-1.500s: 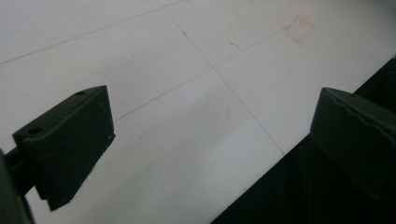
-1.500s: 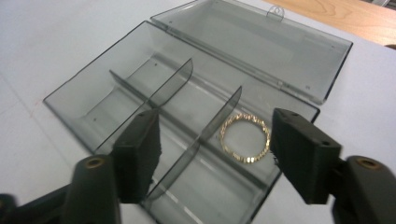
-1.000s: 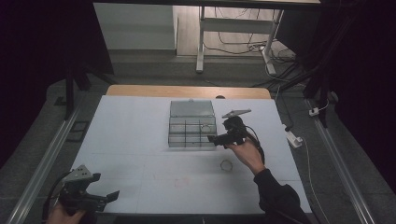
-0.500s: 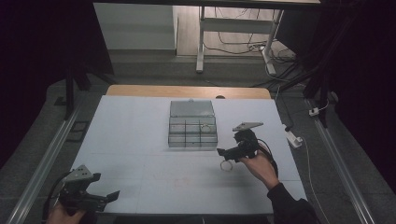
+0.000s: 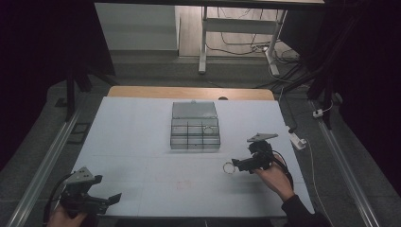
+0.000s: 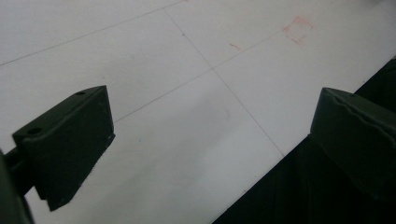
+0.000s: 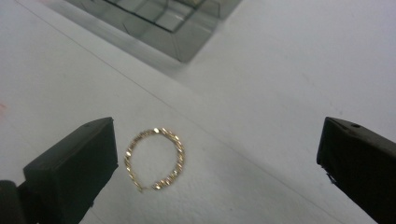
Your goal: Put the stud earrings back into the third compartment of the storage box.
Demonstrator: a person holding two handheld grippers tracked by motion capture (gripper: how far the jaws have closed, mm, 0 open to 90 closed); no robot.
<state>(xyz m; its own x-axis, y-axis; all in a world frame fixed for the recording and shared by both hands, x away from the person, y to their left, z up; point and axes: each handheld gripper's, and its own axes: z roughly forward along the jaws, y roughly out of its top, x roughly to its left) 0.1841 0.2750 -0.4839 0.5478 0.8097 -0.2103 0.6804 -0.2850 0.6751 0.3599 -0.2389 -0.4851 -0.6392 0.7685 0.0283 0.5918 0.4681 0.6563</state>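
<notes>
A small gold chain bracelet (image 5: 229, 167) (image 7: 155, 158) lies flat on the white table (image 5: 142, 142), in front of a clear compartment box (image 5: 195, 135) (image 7: 163, 18) whose lid is folded back. My right gripper (image 5: 236, 165) (image 7: 215, 154) is low over the table and open. Its jaws have just been opening, and the bracelet lies between them, close to the left-hand jaw of the right gripper view and untouched. My left gripper (image 5: 106, 198) (image 6: 215, 126) hovers open and empty at the table's near left corner.
One box compartment holds a small ring-like item (image 5: 208, 128). A white power strip (image 5: 298, 140) with its cable lies off the table's right edge. Faint pencil lines and a red square mark (image 5: 182, 182) (image 6: 299, 28) cross the table. The near table edge (image 6: 280, 158) runs under my left gripper.
My right gripper has moved from the front of the box toward me and to the right, coming down beside the bracelet. The left gripper and the bracelet have not moved.
</notes>
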